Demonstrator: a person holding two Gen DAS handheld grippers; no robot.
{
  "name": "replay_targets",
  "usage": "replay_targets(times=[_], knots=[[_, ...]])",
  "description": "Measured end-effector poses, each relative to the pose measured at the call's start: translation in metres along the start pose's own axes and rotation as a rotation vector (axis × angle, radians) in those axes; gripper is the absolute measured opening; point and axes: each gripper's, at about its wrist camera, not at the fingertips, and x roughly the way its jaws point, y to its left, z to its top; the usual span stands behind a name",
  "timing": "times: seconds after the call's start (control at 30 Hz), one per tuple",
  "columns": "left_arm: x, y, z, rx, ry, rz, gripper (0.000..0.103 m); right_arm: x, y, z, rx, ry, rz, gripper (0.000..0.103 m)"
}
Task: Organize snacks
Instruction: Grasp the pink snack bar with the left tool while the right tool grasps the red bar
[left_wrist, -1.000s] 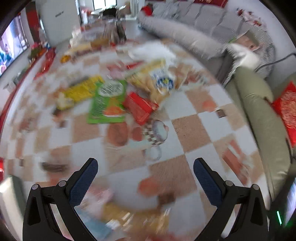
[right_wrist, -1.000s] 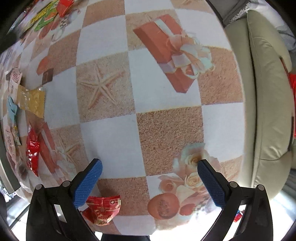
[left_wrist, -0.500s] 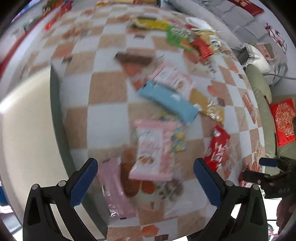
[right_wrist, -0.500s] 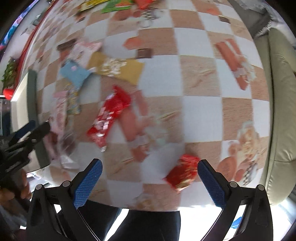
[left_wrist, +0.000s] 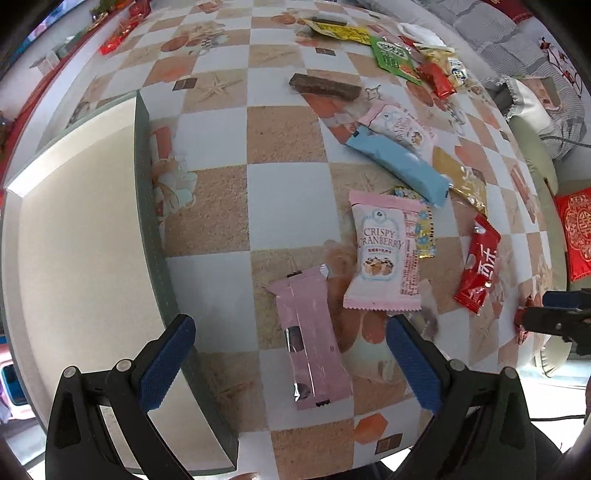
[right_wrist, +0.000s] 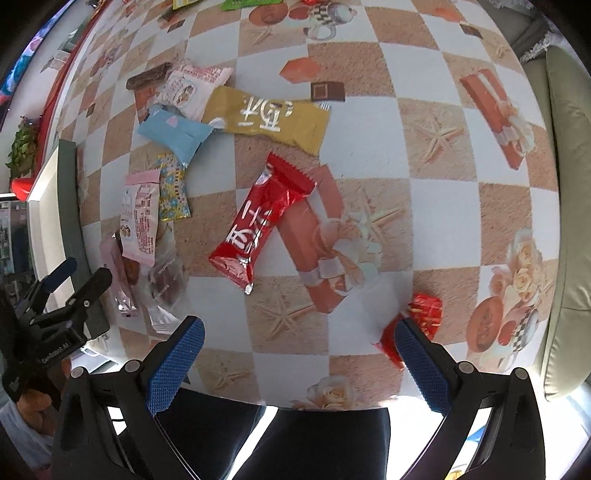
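Snack packets lie scattered on a checkered tablecloth. My left gripper (left_wrist: 290, 363) stands open over a pink wrapper (left_wrist: 312, 338), with a "Crispy Cranberry" packet (left_wrist: 384, 256) just beyond it. A blue packet (left_wrist: 400, 166), a brown bar (left_wrist: 324, 86) and a red bar (left_wrist: 478, 264) lie farther off. My right gripper (right_wrist: 295, 363) is open near the table's front edge. A long red bar (right_wrist: 262, 219) lies ahead of it and a small red packet (right_wrist: 421, 319) sits by its right finger. A gold packet (right_wrist: 267, 118) lies beyond.
A shallow white tray with a dark green rim (left_wrist: 151, 206) sits at the left, one left finger over its edge. More snacks (left_wrist: 393, 59) are piled at the far side. A green sofa cushion (right_wrist: 569, 206) borders the table on the right. The person's dark trousers (right_wrist: 314, 439) are below.
Both views have swung down and steadied over the near part of the table. The left gripper has come closer to the pink wrapper and tray; the right now faces the long red bar.
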Motion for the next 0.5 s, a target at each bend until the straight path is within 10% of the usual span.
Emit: replay_targets(times=[0.5], knots=[[0.035, -0.011, 0.012, -0.068, 0.116, 0.076, 0.103, 0.043, 0.027, 0.076, 0.21, 0.029, -0.015, 0.103]])
